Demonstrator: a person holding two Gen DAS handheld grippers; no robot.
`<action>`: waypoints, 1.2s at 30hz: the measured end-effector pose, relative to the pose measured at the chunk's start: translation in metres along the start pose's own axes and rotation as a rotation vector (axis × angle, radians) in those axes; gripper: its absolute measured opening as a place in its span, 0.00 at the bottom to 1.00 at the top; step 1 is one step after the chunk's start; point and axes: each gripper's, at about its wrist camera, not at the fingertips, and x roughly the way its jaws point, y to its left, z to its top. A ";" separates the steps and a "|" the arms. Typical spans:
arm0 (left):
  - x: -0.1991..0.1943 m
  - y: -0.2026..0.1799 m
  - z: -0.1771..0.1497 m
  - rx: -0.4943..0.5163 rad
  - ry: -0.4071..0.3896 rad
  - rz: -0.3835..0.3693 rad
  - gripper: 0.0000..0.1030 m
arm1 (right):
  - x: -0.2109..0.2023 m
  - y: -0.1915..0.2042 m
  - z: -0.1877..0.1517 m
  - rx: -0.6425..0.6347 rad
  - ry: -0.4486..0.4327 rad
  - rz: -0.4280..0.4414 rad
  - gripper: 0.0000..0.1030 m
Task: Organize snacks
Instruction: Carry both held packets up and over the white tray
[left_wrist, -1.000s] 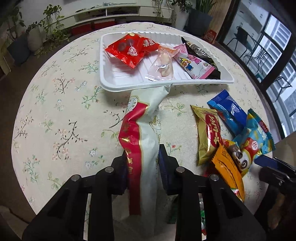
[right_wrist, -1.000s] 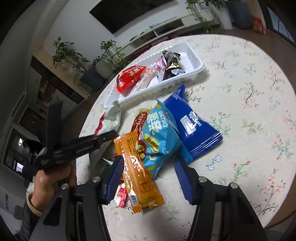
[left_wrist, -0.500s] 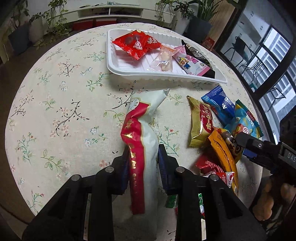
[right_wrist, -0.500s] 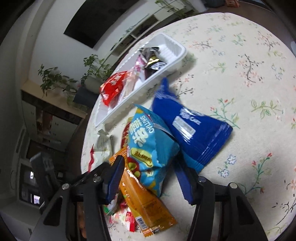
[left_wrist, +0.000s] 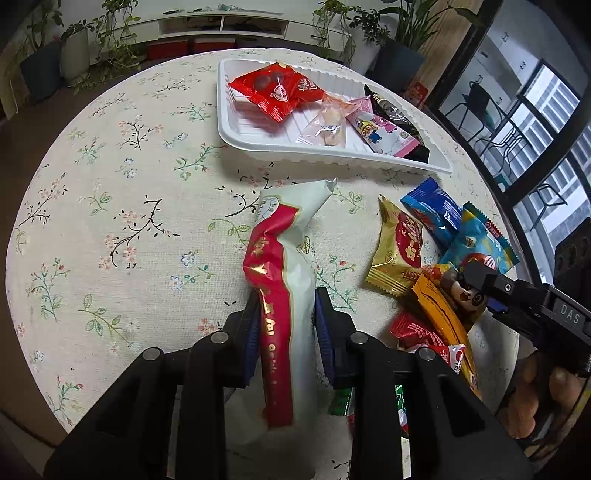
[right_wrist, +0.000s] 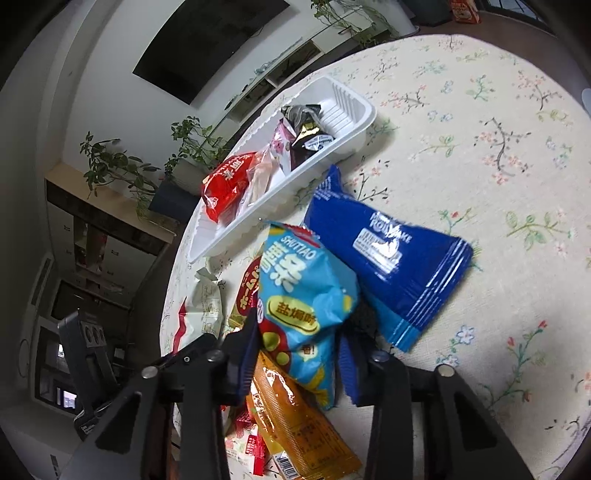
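Observation:
My left gripper (left_wrist: 286, 317) is shut on a long white and red snack pack (left_wrist: 284, 258) that lies lengthwise on the floral tablecloth, pointing at the white tray (left_wrist: 236, 136). The tray holds a red packet (left_wrist: 275, 92), a clear one, a pink one and a black one. My right gripper (right_wrist: 299, 343) has its jaws around the light blue SHUTIAO bag (right_wrist: 306, 299), close against its sides. That bag lies on a pile with an orange pack (right_wrist: 299, 428) and a dark blue pack (right_wrist: 388, 254). The right gripper also shows in the left wrist view (left_wrist: 491, 291).
A gold and red packet (left_wrist: 399, 251) and small red packets (left_wrist: 417, 332) lie in the pile to the right. The round table's edge drops off near the tray's far side. Potted plants and a low shelf stand beyond. Bare cloth shows on the left and far right.
My left gripper has pulled back from the tray with the white and red pack. My right gripper has moved forward and narrowed around the light blue bag.

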 end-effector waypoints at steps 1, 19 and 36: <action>-0.001 0.000 0.000 -0.001 0.000 -0.002 0.23 | -0.001 0.000 0.000 0.001 -0.002 0.000 0.34; -0.010 0.000 0.000 -0.014 -0.013 -0.024 0.19 | -0.041 0.004 -0.004 -0.042 -0.093 0.027 0.32; -0.068 0.008 0.043 -0.096 -0.142 -0.136 0.19 | -0.096 0.011 0.043 -0.083 -0.161 0.057 0.32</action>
